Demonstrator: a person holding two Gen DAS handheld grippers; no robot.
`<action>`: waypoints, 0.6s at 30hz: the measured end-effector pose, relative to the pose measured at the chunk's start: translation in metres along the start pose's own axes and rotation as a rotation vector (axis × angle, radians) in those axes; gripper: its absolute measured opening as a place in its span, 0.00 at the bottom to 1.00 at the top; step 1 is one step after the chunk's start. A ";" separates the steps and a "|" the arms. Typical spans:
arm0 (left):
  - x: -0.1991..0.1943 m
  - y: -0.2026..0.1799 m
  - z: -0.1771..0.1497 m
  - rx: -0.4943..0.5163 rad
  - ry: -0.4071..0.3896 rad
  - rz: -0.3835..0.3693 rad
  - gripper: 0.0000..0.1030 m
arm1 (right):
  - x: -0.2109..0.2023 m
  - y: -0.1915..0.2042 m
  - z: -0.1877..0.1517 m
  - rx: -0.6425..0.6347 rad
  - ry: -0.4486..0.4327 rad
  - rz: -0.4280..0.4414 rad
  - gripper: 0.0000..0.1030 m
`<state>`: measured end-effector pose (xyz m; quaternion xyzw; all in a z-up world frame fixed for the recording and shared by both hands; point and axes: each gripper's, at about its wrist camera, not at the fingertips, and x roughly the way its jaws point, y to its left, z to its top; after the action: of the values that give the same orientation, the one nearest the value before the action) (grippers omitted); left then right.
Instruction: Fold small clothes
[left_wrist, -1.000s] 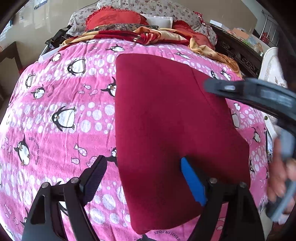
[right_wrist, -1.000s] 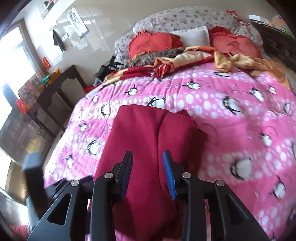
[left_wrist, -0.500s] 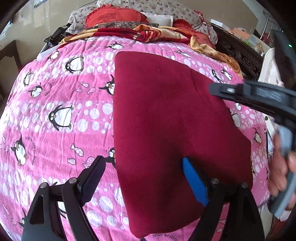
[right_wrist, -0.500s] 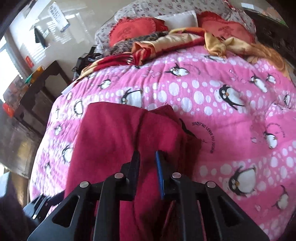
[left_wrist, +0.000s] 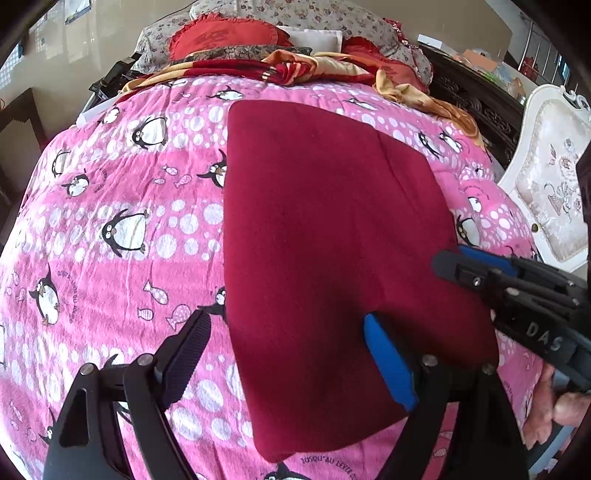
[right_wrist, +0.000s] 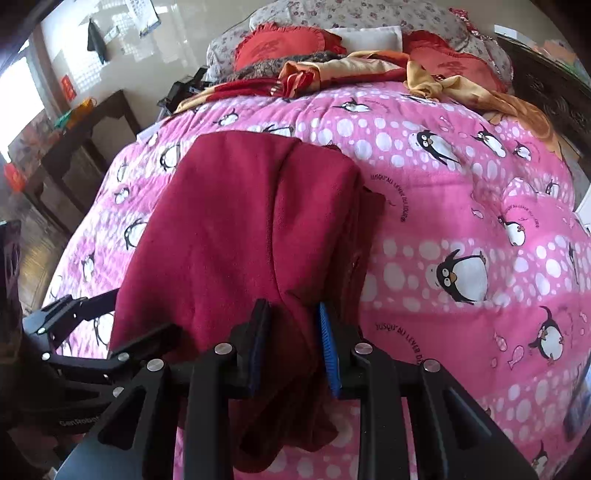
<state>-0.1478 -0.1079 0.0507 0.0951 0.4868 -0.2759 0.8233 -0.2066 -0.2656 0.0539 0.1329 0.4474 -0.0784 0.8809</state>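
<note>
A dark red fleece garment (left_wrist: 325, 236) lies flat on the pink penguin bedspread (left_wrist: 122, 236); it also shows in the right wrist view (right_wrist: 236, 236). My left gripper (left_wrist: 288, 350) is open, its jaws wide over the garment's near left edge, the blue-padded finger (left_wrist: 388, 362) over the cloth. My right gripper (right_wrist: 291, 332) is shut on a bunched fold at the garment's near right edge. It shows in the left wrist view (left_wrist: 480, 277) at the right, and the left gripper shows in the right wrist view (right_wrist: 74, 314) at the left.
Red heart cushions (left_wrist: 221, 37) and crumpled orange-red blankets (left_wrist: 314, 68) lie at the head of the bed. A white upholstered chair (left_wrist: 550, 199) stands to the right. A dark wooden table (right_wrist: 77, 144) stands left of the bed.
My right gripper came down onto the garment's near right edge and closed on a fold of it. My left gripper stayed open in nearly the same place.
</note>
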 end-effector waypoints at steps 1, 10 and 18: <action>-0.003 0.001 0.000 0.001 -0.006 0.001 0.85 | -0.004 0.001 0.001 0.000 -0.001 0.001 0.00; -0.035 0.009 0.006 -0.025 -0.097 0.019 0.85 | -0.045 0.010 0.003 0.015 -0.076 -0.029 0.02; -0.064 0.003 0.005 0.003 -0.173 0.044 0.85 | -0.067 0.019 0.002 0.049 -0.130 -0.040 0.11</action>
<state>-0.1660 -0.0849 0.1076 0.0830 0.4110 -0.2655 0.8681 -0.2398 -0.2471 0.1124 0.1403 0.3896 -0.1153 0.9029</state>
